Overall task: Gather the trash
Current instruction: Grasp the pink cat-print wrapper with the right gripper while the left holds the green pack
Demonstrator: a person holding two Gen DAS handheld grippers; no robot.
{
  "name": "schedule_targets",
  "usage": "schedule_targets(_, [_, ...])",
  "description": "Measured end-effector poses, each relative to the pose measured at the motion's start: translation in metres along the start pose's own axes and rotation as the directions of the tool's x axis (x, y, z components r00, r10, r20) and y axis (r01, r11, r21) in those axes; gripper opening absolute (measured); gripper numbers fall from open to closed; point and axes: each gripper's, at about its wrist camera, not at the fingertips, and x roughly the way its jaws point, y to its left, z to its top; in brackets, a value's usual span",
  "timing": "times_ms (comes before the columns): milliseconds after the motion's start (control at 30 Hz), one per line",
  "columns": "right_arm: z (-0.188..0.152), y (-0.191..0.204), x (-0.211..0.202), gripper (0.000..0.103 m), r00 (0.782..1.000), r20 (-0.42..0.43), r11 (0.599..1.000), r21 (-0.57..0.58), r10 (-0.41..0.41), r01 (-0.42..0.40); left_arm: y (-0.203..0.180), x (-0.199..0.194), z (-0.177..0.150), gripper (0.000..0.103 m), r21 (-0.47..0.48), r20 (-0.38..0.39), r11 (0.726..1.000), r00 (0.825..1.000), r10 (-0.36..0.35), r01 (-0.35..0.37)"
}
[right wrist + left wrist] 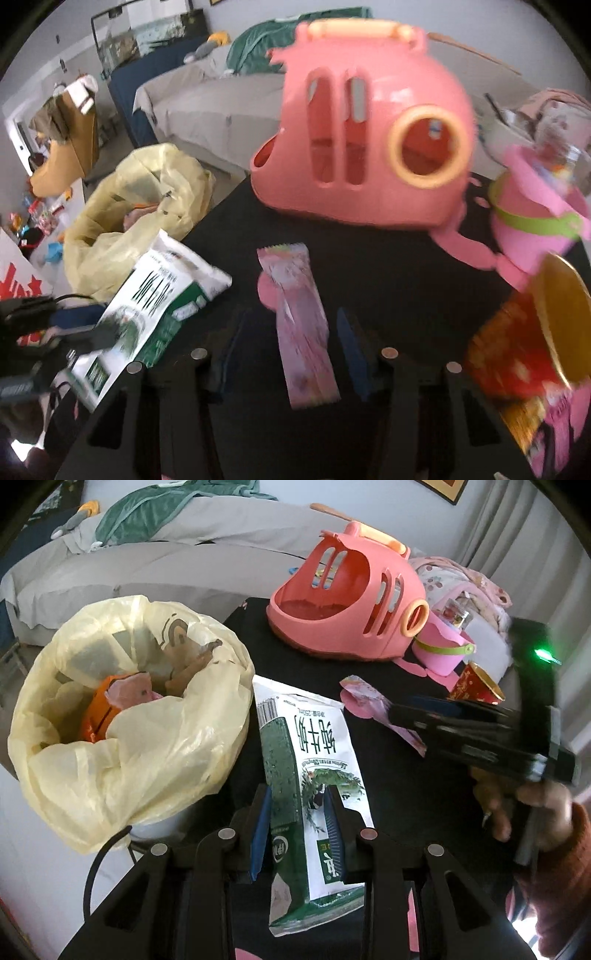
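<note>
a flattened green-and-white milk carton (314, 753) lies beside a pink wrapper (303, 328) near the yellow-lined bin (122, 716).

Pink wrapper (303, 325) between parted jaws

The green-and-white milk carton (314, 760) bears large upside-down Chinese characters reading 纯牛奶.

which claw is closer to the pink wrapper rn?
Right. The right claw straddles the pink wrapper, pads apart from it. The left claw is off to the side, clamped on the milk carton.
</note>
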Motion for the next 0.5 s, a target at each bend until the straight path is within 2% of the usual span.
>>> schedule_targets(100, [0.013,0.006,0.022,0.045,1.000,-0.030,1.000,-0.017,-0.007,0.007,0.001,-0.001,0.000,0.032,-0.007,0.000,1.000,1.000,-0.024,0.024])
schedule_targets(167, [0.016,0.007,0.032,0.038,0.999,-0.052,1.000,-0.012,-0.010,0.010,0.004,0.000,0.001,0.034,-0.016,-0.003,1.000,1.000,-0.026,0.026])
schedule_targets(200, [0.016,0.007,0.034,0.031,0.998,-0.055,1.000,-0.013,-0.011,0.010,0.004,0.001,0.001,0.036,-0.022,-0.003,0.999,1.000,-0.024,0.024])
schedule_targets(300, [0.012,0.008,0.026,0.018,0.999,-0.033,1.000,-0.022,-0.013,0.012,0.006,0.004,0.002,0.042,-0.044,-0.002,0.999,1.000,-0.010,0.009])
schedule_targets(400, [0.001,0.003,0.007,0.018,1.000,-0.015,1.000,-0.001,-0.006,0.006,0.007,0.008,0.002,0.050,-0.066,0.008,0.998,1.000,0.018,-0.018])
schedule_targets(500, [-0.012,-0.005,-0.014,0.018,1.000,0.004,0.999,0.032,0.010,-0.010,0.008,0.012,0.005,0.051,-0.106,0.003,0.994,1.000,0.017,-0.016])
